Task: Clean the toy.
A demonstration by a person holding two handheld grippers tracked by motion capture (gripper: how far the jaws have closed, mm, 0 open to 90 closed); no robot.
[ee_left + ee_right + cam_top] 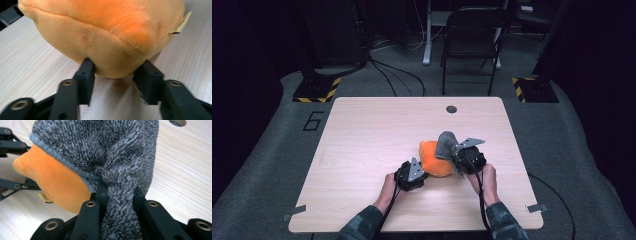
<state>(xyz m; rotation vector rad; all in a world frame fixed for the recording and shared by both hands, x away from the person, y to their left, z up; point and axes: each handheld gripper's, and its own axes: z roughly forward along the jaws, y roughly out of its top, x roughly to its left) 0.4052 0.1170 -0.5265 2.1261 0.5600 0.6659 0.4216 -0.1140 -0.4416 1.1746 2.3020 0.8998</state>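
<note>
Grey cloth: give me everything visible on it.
The grey cloth is a looped, terry-like fabric in mottled dark and light grey, with a stitched blue-grey hem along one edge. It is draped over one end of the orange plush, covering it like a hood and touching it along the hem. A bunched fold hangs down between the jaws of the right gripper, which are pinched shut on it. In the high view it sits near the middle of the wooden table.

A light wooden table (362,150) has a small round hole (451,109). Behind it, a black folding chair (472,40) stands on grey floor (257,165).
</note>
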